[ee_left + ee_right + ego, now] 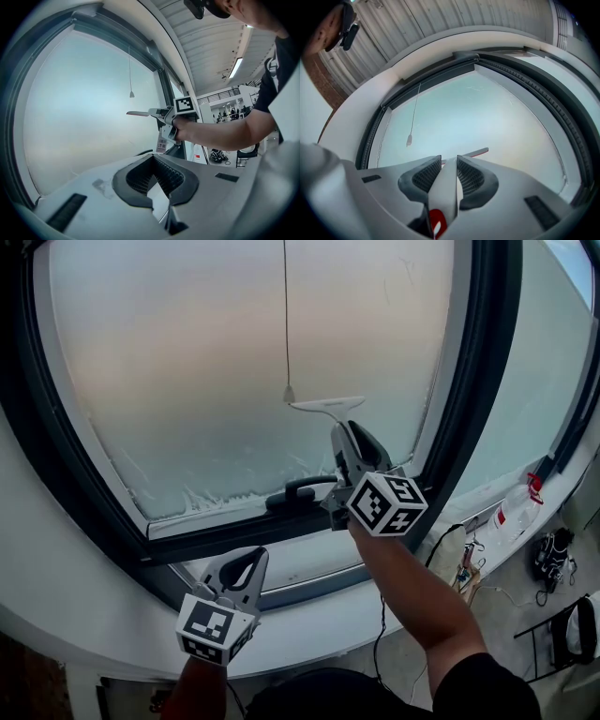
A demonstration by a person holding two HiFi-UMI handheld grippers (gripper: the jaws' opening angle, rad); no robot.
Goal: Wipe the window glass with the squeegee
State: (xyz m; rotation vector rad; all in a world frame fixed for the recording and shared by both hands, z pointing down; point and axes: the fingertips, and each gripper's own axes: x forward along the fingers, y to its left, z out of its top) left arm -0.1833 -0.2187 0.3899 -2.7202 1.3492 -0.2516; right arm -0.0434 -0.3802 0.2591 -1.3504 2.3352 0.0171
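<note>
We see the window glass frosted & milky, smooth up top, w/ feathery icy-looking streaks along its lower edge. A black rubbery frame curves round it.

The squeegee is white plastic: thin flat blade strip across the top, tapering neck, handle w/ a red patch at its tail (right gripper view). The blade is up at the lower-middle pane, just right of the pull cord w/ its small cone weight.

The right gripper is clamped on the squeegee handle, ribbed black pads pressed to both sides. The left gripper hangs low by the white sill, released, jaws parted a little, off the glass. A black window handle lies on the lower frame, just left of the right gripper.

We can't tell if the blade edge actually meets the glass. Whatever is beyond the pane is lost in the frosting. A clear bottle w/ red cap, far right on the sill, is too small to read.
</note>
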